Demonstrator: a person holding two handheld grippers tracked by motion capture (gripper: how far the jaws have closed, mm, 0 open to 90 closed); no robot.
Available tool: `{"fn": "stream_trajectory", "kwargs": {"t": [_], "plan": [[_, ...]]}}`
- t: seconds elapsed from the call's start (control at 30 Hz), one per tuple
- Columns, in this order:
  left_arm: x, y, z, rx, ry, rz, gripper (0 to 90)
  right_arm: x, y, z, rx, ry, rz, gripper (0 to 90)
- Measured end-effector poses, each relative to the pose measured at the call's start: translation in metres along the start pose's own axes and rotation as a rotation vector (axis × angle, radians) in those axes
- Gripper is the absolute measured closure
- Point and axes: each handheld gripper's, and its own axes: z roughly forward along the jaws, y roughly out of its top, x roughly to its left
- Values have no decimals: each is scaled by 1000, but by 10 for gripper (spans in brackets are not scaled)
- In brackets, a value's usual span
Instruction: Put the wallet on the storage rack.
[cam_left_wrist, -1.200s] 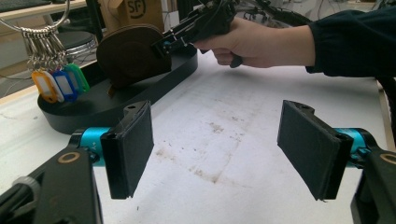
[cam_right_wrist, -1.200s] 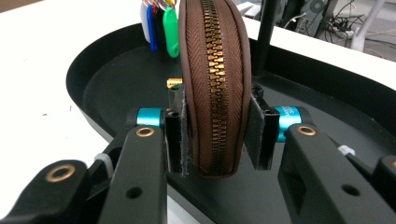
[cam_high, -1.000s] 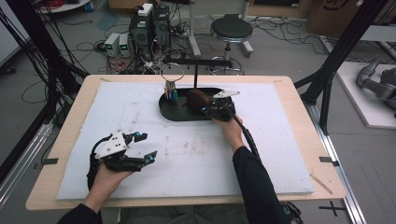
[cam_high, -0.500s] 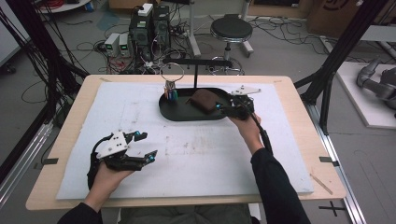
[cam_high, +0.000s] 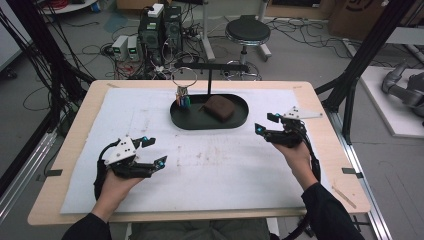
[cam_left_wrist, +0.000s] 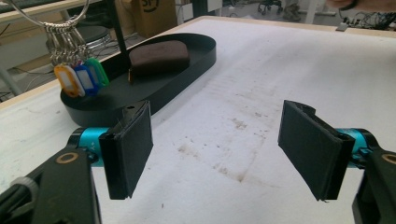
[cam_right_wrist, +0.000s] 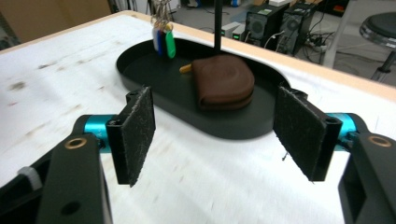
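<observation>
Item 1, brown pouch (cam_high: 219, 107): I log it lying flat in the black oval tray (cam_high: 240, 121), right of the tray's middle, its rounded edge toward my side. A small yellow tab pokes out at its far-left corner in the right gripper view. Nothing touches it.

Item 2, key ring with coloured tags (cam_high: 183, 98): hangs from the black stand (cam_high: 210, 67) rising out of the tray, the tags dangling at the tray's left end, apart from the pouch.

Item 3, right gripper (cam_high: 265, 125): released, jaws spread wide with nothing between them. It sits off the tray's right end, over the white mat (cam_high: 210, 165), nose pointing left and away toward the tray. The pouch lies ahead of it and a little left, and the tray's long axis runs across the table, so my right hand is clearly the nearer one.

Item 4, left gripper (cam_high: 150, 152): also released and empty, resting low at the near left of the mat, well apart from the tray.

Change noted: a second ago the right gripper stood over the pouch inside the tray. It has since drawn back to the right and clear of the rim, its jaws have just been opening, and the pouch is left behind in the tray. The left gripper has kept its place
</observation>
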Motion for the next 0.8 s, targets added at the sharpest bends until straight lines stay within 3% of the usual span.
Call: {"fn": "stream_trajectory", "kwargs": {"t": [0.2,0.37,0.6,0.8], "plan": [[6,-3,-3,13,43,-8,254,-2,-26,-21,-6,13,42,222],[11,-7,-8,12,94,-16,249,-8,-40,-31,-14,10,70,215],[16,-14,-15,18,143,-49,249,-23,-49,-30,28,-25,94,210],[15,-12,-20,0,163,-66,249,-24,-50,-29,31,-24,87,210]]}}
